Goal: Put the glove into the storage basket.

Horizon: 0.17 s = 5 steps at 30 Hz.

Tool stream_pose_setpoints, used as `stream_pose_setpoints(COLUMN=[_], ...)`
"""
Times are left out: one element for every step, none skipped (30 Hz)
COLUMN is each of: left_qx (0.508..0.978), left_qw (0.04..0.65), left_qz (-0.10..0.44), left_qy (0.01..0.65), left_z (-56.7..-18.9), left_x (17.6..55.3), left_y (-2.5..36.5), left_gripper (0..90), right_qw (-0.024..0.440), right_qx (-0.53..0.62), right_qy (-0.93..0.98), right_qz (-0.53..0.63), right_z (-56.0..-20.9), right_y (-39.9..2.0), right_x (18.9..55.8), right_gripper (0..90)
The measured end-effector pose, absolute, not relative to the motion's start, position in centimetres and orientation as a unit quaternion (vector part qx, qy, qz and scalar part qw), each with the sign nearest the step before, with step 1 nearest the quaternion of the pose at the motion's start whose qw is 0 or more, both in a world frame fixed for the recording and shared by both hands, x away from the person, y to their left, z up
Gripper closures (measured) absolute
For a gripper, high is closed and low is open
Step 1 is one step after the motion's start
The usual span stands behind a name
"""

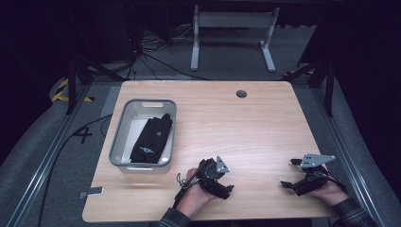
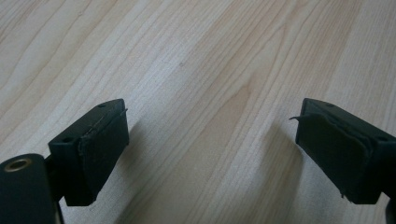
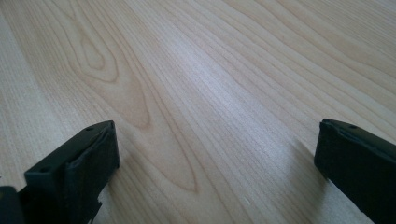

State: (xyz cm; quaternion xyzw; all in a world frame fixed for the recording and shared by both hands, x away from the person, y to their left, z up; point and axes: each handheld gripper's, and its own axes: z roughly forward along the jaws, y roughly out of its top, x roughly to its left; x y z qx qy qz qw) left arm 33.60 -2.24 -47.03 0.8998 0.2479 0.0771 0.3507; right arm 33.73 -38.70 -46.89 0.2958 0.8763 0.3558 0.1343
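Looks like the put-away step is done or nearly so: the black gloves (image 1: 152, 135) lie inside the grey bin (image 1: 119, 137) on the left half of the desk (image 1: 246, 127), and neither gripper has anything in it.

Left gripper (image 1: 226, 190): near edge of the desk, right of the bin's near-right corner, well apart from it. In the left gripper view its jaws stand wide, bare wood between the pads (image 2: 100, 156), nothing held.

Right gripper (image 1: 285, 184): near-right of the desk, low over the surface. In the right gripper view its jaws are spread wide too, pads (image 3: 88, 175) clear, nothing but wood grain between them.

Bin contents: 1 dark bundle, gloves stacked or folded, light blue logo on the near end, lying lengthwise toward the right wall. Can't tell if it's 1 glove or 2. Left part of the bin floor is bare.

Rest of the desk: 1 cable hole (image 1: 241, 93) at the far side, no loose items.

Next move, my read: both hands look parked. If anything remains, it calls for the left gripper to travel far-left to the bin and come down over the rim without snagging the fabric.
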Motion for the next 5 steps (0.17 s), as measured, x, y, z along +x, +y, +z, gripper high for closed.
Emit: stream_pose_setpoints(left_qx=[0.900,0.901,0.900,0.900,0.898], left_qw=[0.350,0.351,0.352,0.355,0.360], left_qz=[0.081,0.083,0.085,0.085,0.084], left_qy=[0.246,0.241,0.241,0.239,0.239], left_z=[-47.11,-47.23,-47.29,-47.40,-47.59], left_x=[33.57,33.56,33.57,33.59,33.60], left_y=[-2.26,-2.30,-2.32,-2.34,-2.33], left_gripper=[8.1,6.9,4.9,3.6,1.5], right_qw=[0.134,0.134,0.134,0.134,0.134], right_qx=[0.296,0.296,0.296,0.296,0.296], right_qy=[0.876,0.876,0.876,0.876,0.876], right_qz=[0.356,0.356,0.356,0.356,0.356], right_z=[-46.89,-46.89,-46.89,-46.89,-46.89], right_y=[-38.70,-38.70,-38.70,-38.70,-38.70], right_x=[33.73,33.73,33.73,33.73,33.73], right_gripper=[0.4,0.4,0.4,0.4,0.4])
